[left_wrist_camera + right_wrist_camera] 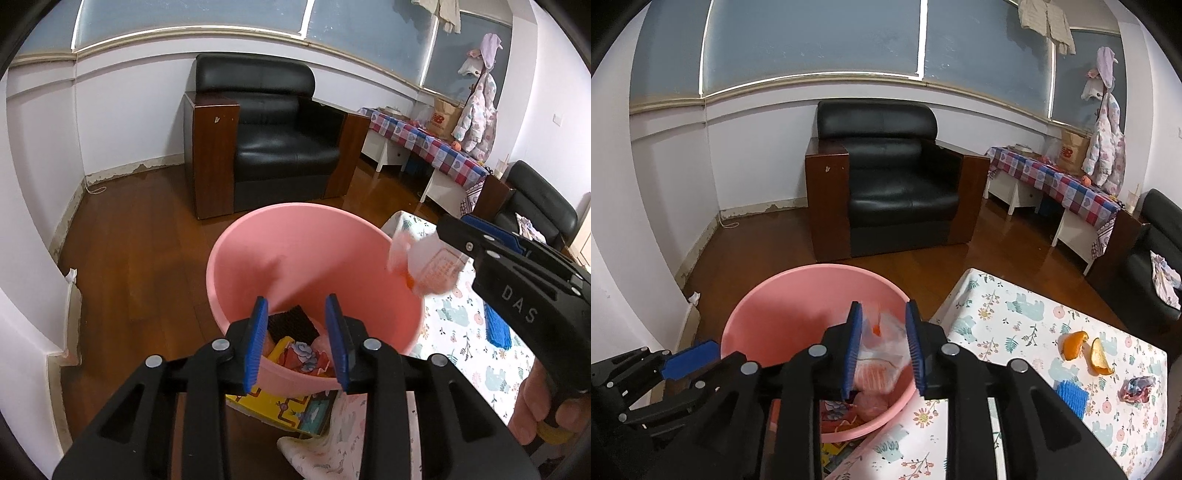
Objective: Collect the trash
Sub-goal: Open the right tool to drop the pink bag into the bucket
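A pink basin (295, 218) (812, 269) stands beside the table and holds a black mesh piece (291, 321) and colourful wrappers (303, 356). My left gripper (297, 314) hangs over the basin's near rim, open, with nothing between its blue pads. My right gripper (882, 314) (448, 236) is over the basin's right rim. A clear plastic wrapper with orange print (882, 339) (424, 266) is blurred between its parted pads, which do not press on it. On the table lie two orange peels (1075, 345), a blue foam net (1071, 397) and a purple-red wrapper (1137, 387).
The table with a floral cloth (1015, 325) fills the right foreground. A yellow play mat (273, 406) lies under the basin. A black armchair (897, 184) stands behind on the wooden floor, and a checked-cloth bench (1060, 181) lines the right wall.
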